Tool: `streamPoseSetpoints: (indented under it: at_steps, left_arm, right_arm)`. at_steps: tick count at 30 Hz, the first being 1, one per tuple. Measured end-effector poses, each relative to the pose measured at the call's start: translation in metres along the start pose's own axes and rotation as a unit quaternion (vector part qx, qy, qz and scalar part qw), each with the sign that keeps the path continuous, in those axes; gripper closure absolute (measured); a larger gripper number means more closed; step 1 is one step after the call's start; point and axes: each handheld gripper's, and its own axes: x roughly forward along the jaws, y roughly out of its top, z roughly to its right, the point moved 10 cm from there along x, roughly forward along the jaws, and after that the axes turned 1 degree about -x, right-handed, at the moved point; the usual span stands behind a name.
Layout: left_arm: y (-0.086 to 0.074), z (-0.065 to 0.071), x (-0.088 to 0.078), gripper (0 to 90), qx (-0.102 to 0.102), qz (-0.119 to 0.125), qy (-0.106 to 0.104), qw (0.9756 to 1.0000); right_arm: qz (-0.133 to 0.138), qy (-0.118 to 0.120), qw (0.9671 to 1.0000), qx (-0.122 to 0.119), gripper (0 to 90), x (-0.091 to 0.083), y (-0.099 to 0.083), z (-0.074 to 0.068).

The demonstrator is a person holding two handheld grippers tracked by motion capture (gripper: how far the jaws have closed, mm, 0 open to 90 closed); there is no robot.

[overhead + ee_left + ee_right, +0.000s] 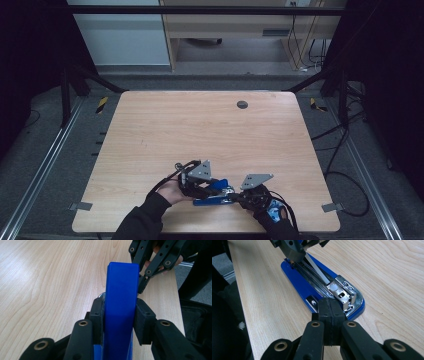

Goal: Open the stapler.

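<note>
While the blue stapler (322, 287) lies near the front edge of the table (165, 125), its blue top cover (121, 305) is swung up and pinched between the pads of the left gripper (120, 315). Right gripper (329, 312) has its jaws pressed together, tips resting by the metal hinge end of the base; whether they nip anything there I cannot tell. Step in hand, as I judge it: holding the stapler open to reach the staple channel (312, 271), where spring and pusher show. No staples visible in it. Next move likely calls for steadying the base while the cover stays lifted.
</note>
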Motion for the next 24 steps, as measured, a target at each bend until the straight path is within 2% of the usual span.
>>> streamPoseSetpoints:
  at_steps: [8, 14, 19, 24]
  left_arm:
    - [-0.001, 0.001, -0.005, 63.2, -0.019, 0.009, 0.003, 0.9998]
    - [-0.002, 0.001, -0.010, 63.0, -0.019, 0.019, 0.006, 0.9996]
    - [-0.003, 0.001, -0.012, 63.0, -0.025, 0.036, 0.007, 0.9990]
    - [-0.003, 0.001, -0.012, 63.0, -0.025, 0.038, 0.010, 0.9989]
  right_arm:
    - [0.002, 0.003, 1.0000, 0.001, 90.0, 0.000, 0.000, 0.000]
    - [0.002, 0.002, 1.0000, 0.002, 90.0, 0.000, 0.000, 0.000]
    - [0.001, 0.002, 1.0000, 0.002, 90.0, 0.000, 0.000, 0.000]
    - [0.002, 0.003, 1.0000, 0.003, 90.0, 0.000, 0.000, 0.000]
